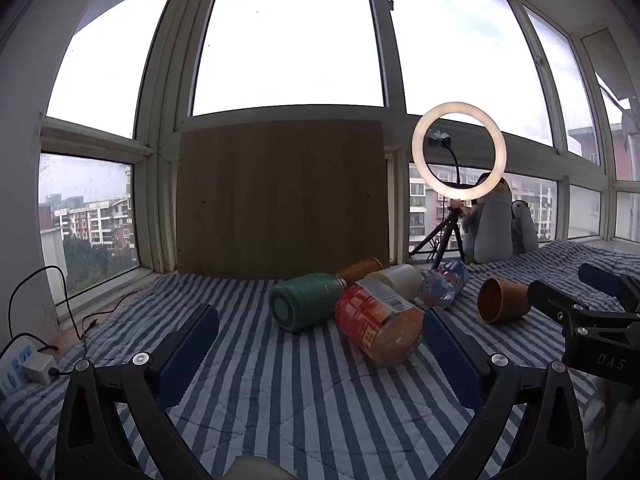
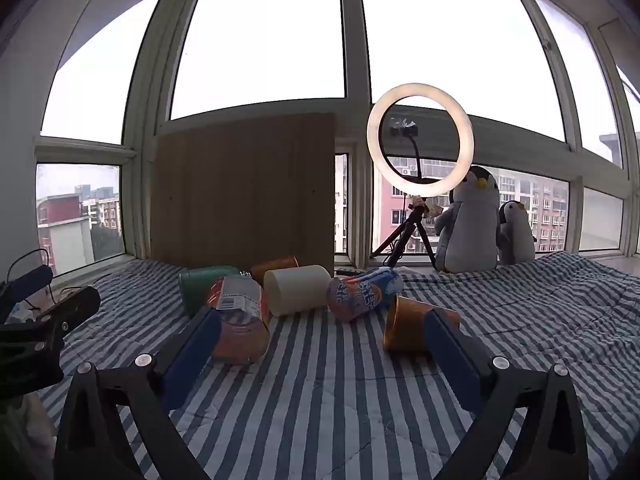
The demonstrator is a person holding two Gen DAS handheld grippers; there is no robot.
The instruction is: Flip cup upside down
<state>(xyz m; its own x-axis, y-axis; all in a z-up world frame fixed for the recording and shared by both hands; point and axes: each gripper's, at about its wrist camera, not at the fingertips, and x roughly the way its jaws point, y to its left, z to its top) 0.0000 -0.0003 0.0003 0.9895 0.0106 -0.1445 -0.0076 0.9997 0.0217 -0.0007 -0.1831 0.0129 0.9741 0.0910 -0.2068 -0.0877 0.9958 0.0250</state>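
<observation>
Brown paper cup (image 2: 408,328) lying on its side on blue-white striped quilt (image 2: 320,380), just beside right gripper (image 2: 320,340), fingers wide apart, left gripper (image 1: 320,340) also spread wide, holding nothing.

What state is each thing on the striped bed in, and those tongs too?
Orange paper cup: on its side, mouth toward the left.
Green flask: lying down.
White cup: on its side.
Orange-labelled bottle: lying down.
Blue-labelled bottle: lying down, crumpled.
Ring light: switched on.
Left tongs: open, holding nothing.
Right tongs: open, holding nothing.
</observation>
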